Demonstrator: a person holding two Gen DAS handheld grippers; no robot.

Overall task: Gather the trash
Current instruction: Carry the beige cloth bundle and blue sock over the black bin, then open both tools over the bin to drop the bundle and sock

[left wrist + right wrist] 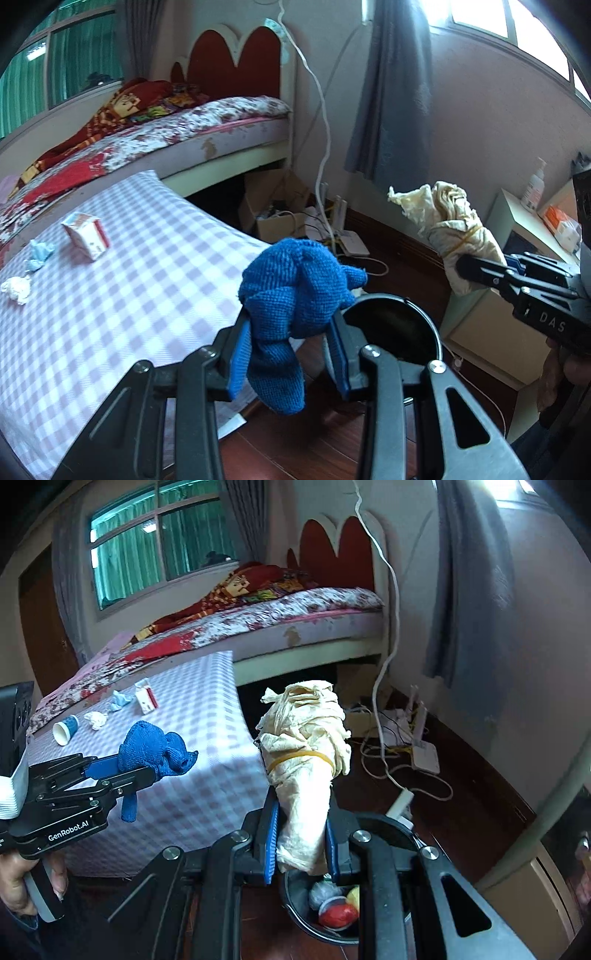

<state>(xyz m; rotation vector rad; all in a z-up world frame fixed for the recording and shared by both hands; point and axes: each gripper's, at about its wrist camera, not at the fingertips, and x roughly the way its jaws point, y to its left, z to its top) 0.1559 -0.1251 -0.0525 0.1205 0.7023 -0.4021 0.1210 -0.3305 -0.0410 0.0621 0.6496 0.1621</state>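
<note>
Blue cloth (295, 295) pinched in left claw (291, 350), cream rag bundle (303, 771) pinched in right claw (301, 845)

Soft window daylight, fisheye-warped edges

Inventory, non-task bits I see:
- bed (295, 616) w/ floral sheet, red patterned blanket (229, 590) bunched near red scalloped headboard (332, 542).
- table (110, 295) under lilac-check cloth, in front of bed.
- window (159, 539), green curtain behind glass.
- grey-blue curtain (391, 92) on rt wall.
- white cable (321, 110) hanging down to floor.
- cardboard boxes (273, 206) under bed end.
- white router (424, 757) on dark wood floor, wires tangled beside it.
- pump bottle (533, 184) on pale side cabinet (480, 332).
</note>
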